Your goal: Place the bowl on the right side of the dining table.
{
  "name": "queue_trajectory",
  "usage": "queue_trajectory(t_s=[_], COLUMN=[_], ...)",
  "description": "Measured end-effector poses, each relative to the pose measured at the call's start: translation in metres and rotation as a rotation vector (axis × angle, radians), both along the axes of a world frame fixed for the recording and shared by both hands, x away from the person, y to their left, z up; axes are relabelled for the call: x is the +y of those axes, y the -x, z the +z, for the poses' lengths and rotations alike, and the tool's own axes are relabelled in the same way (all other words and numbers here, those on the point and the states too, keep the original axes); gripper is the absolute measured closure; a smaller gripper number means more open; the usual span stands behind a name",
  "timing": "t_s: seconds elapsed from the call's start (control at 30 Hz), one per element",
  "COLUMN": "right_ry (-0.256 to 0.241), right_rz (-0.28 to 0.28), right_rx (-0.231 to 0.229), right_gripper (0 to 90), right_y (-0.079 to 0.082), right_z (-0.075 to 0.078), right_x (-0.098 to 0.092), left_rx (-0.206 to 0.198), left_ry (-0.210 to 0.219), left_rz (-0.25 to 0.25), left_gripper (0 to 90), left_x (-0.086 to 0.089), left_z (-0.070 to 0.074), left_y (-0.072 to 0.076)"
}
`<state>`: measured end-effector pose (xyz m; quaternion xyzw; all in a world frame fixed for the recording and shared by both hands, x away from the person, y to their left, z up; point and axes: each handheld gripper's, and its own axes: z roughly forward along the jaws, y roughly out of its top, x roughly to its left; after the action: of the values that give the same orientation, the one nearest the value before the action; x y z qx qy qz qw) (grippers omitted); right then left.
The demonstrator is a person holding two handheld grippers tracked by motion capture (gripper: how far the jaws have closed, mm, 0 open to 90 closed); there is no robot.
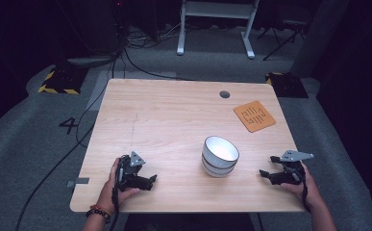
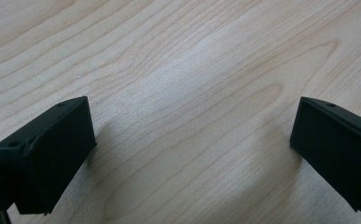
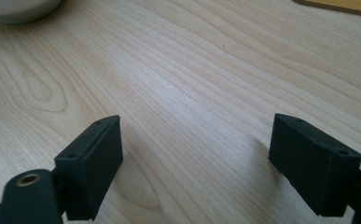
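Grey carpet floor [image 1: 25, 144], cables [image 1: 140, 67], seemingly dim room.

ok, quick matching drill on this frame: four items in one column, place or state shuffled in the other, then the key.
Items
1. bowl
2. orange mat
3. left gripper
4. right gripper

Descriptions
A. far right of the table, flat
B. near left edge, jaws open, empty
C. centre-right, white, upright
D. near right edge, jaws open, empty

Pairs: 1-C, 2-A, 3-B, 4-D
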<state>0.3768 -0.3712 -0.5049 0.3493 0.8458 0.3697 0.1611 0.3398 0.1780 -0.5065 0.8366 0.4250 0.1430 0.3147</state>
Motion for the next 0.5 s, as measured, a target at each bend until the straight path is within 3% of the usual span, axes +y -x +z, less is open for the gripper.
queue_trajectory(t_s=[0.5], right_ry=[0.0], right_rz=[-0.002], right_rx=[-0.001], right_gripper=[18.9], right_y=[-0.0008], right_z=[0.0002], right_x=[0.0002], left_rx=[0.001], left_ry=[0.001], left_rz=[0.002], left_gripper=[0.1], left_x=[-0.0001], left_z=[0.0], left_y=[0.0003])
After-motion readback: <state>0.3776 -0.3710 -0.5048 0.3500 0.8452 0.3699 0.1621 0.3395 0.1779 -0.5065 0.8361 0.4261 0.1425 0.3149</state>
